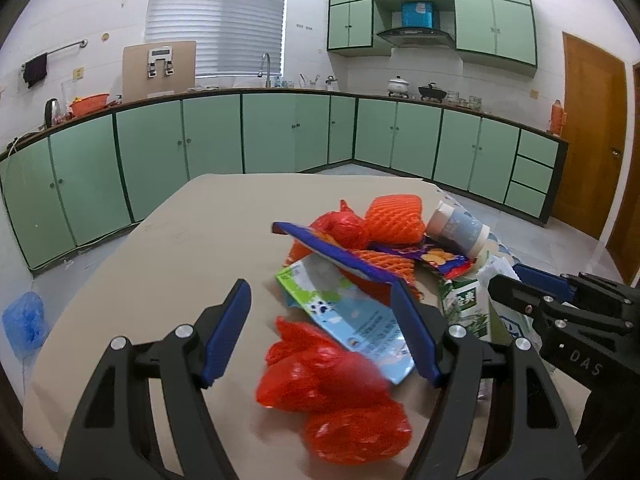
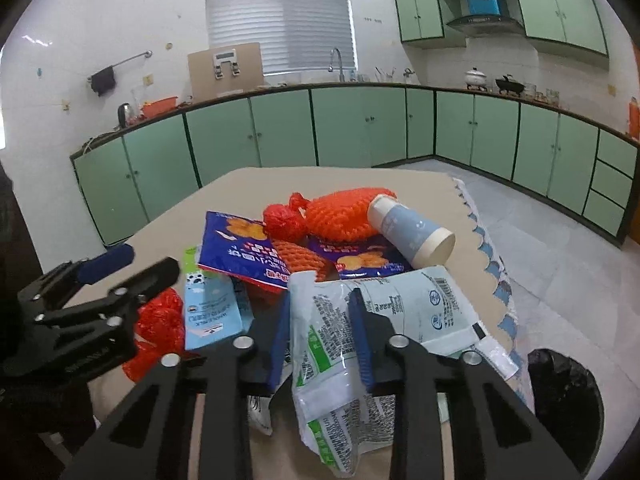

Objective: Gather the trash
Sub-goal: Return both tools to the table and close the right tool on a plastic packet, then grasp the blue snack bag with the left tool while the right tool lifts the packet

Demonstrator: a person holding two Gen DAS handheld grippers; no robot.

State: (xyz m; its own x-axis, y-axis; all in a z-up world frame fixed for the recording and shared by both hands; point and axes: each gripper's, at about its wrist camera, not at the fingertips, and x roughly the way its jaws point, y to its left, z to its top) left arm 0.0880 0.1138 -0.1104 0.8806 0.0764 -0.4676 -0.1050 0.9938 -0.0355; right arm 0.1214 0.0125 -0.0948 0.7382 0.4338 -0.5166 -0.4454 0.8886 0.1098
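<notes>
A heap of trash lies on the beige table [image 1: 180, 240]. My left gripper [image 1: 320, 286] stands open over a crumpled red plastic bag [image 1: 332, 380] and a flattened blue milk carton [image 1: 352, 312], which lie between its fingers untouched. My right gripper [image 2: 320, 296] is shut on a pale green plastic pouch [image 2: 400, 308], which is creased between the blue pads. Further back lie a blue snack wrapper [image 2: 240, 248], an orange foam net [image 2: 348, 212] and a tipped paper cup [image 2: 412, 232]. The left gripper [image 2: 132, 264] shows at the left of the right wrist view.
A bin with a black liner [image 2: 564, 396] stands below the table's right edge. A green drink carton [image 1: 464, 304] lies by the right gripper [image 1: 520, 280]. Green kitchen cabinets [image 1: 280, 132] run along the far walls. A blue bag [image 1: 24, 320] lies on the floor at the left.
</notes>
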